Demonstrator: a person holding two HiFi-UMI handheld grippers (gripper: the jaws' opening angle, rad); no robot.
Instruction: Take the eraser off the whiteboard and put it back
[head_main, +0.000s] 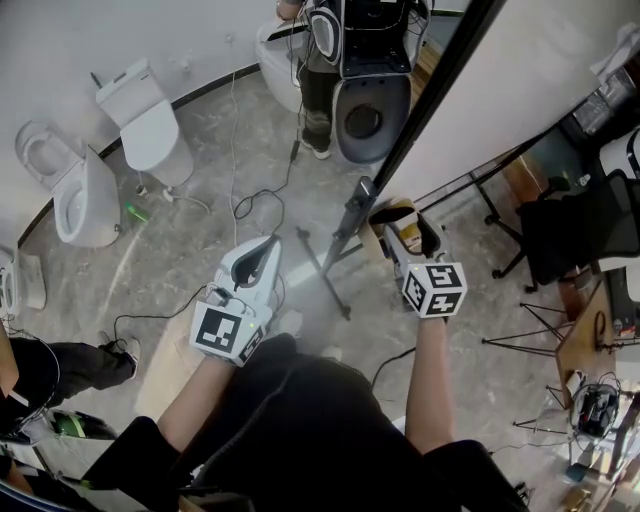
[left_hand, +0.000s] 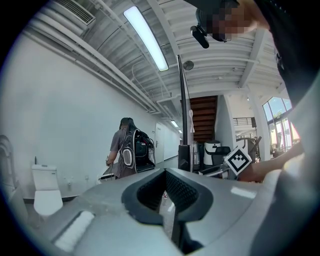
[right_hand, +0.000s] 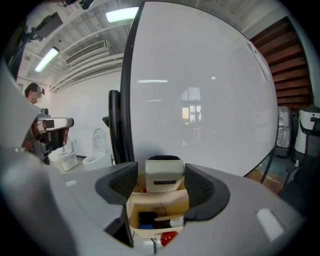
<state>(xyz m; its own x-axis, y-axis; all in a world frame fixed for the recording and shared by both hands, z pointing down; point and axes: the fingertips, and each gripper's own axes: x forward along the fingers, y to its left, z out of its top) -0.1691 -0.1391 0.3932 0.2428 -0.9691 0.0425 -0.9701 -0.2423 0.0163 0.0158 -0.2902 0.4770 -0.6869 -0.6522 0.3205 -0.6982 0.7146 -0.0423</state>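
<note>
dark sleeves and lap (head_main: 300, 430) filled the bottom of the head view, nearest the lens.

left gripper (left_hand: 164, 189): held level and out to the left, jaws drawn together to a thin slit, nothing between them. idle, pointing away from the work.

right gripper (right_hand: 161, 179): tipped slightly down, jaws standing wide. the eraser (right_hand: 164, 172) sat upright between them, pale body with a dark top edge. a sliver of gap showed at the left pad. the right pad was very close, and contact could not be judged. read as not clamped.

the eraser was low against the face of the whiteboard (right_hand: 200, 90), directly above an open cardboard box (right_hand: 157, 202) fixed there. could not tell whether it clung to the board or rested on the box rim.

judgement: the step in hand was at the eraser itself, either closing to lift it or letting it go. which one could not be told from this.

- if closing: centre the eraser first, so both pads meet its side faces together, then draw it straight off the board.
- if releasing: back straight out along the jaws so neither pad drags it.
- either way, keep the lower jaw edges clear of the box rim.
</note>
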